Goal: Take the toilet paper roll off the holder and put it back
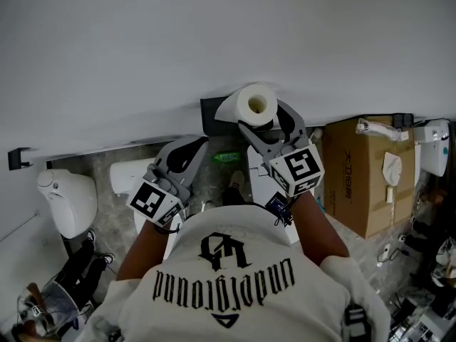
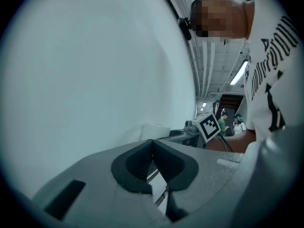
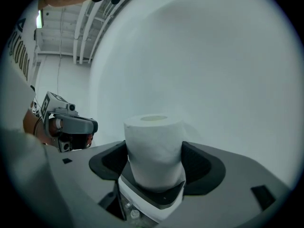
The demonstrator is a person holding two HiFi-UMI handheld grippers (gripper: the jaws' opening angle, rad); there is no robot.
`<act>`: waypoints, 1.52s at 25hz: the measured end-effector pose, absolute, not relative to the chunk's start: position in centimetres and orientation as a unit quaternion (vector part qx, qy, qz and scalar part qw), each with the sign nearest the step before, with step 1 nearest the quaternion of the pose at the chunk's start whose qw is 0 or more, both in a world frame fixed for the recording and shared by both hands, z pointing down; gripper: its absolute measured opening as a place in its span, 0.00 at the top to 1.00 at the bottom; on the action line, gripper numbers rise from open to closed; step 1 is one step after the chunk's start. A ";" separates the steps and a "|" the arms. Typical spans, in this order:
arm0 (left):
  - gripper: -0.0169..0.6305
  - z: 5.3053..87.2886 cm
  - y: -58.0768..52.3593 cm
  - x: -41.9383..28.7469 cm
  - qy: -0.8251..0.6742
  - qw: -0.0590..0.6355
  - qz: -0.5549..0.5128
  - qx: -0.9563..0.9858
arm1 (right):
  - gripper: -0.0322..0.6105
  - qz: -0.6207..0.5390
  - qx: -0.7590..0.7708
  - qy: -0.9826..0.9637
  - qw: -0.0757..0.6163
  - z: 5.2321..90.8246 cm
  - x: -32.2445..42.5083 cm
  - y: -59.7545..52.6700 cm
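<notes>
Right gripper jaws stand spread wide. The toilet paper roll is upright between them at the holder, under no evident squeeze. Left gripper, closed and empty, waits to its left. Confirm seating, then withdraw straight back without brushing the roll.
</notes>
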State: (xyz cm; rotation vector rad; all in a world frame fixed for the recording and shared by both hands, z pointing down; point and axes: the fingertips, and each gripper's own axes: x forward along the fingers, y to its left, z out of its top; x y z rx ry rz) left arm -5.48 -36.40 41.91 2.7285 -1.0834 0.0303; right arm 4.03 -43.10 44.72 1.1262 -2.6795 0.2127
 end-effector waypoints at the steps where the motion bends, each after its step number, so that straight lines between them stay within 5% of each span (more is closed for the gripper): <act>1: 0.95 41.9 -36.4 -5.6 -0.368 0.101 0.010 0.924 | 0.45 0.071 0.385 -0.913 0.113 44.7 4.0 -43.2; 38: 0.95 37.9 -21.0 -11.3 -0.337 0.059 -0.029 0.939 | 0.45 -0.016 0.455 -0.886 0.083 36.9 1.3 -26.6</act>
